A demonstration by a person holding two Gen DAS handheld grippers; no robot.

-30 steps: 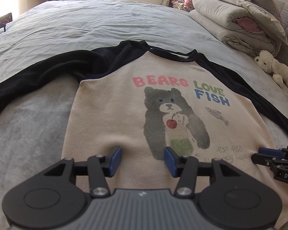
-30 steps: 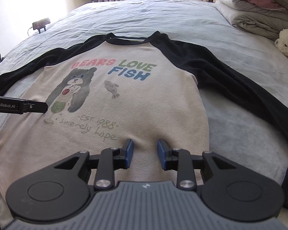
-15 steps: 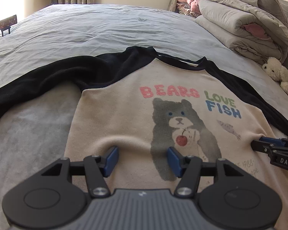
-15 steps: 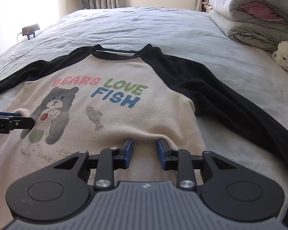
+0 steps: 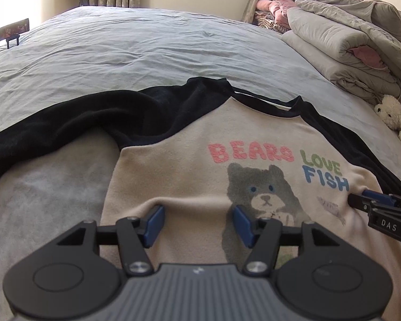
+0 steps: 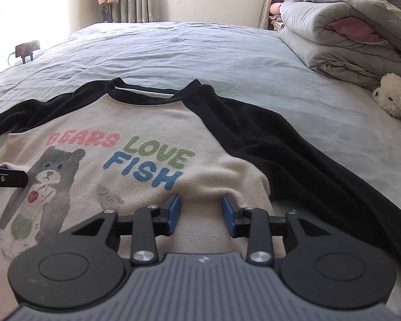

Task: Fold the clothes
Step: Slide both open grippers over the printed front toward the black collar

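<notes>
Sweatshirt (image 6: 136, 176): a fleece top with cream body and black raglan sleeves, it lies face up on the bed (image 6: 173, 53), sleeves spread to both sides
Left hand-held gripper (image 5: 197, 224): jaws wide apart, they hold nothing; the blue pads stand low over the cream fleece, on the left part of the bear print
Right hand-held gripper (image 6: 200, 215): jaws also apart, a little less wide, holding nothing, just under the word FISH near the right armpit
Change: since one second ago both hand-held grippers went forward from the hem side toward the chest, and the right one opened wider; the fabric now makes a small raised wrinkle in front of each pair of pads
Meaning for task: I judge they are smoothing or pushing the body, or looking for a place to pinch; no fold is visible yet in the body
Materials: soft, fuzzy fleece, limp, it bunches easily; print letters look slightly raised
Around: grey-blue wrinkled sheet, a folded grey duvet (image 6: 342, 34), a small white plush toy (image 6: 395, 96) at the right
</notes>
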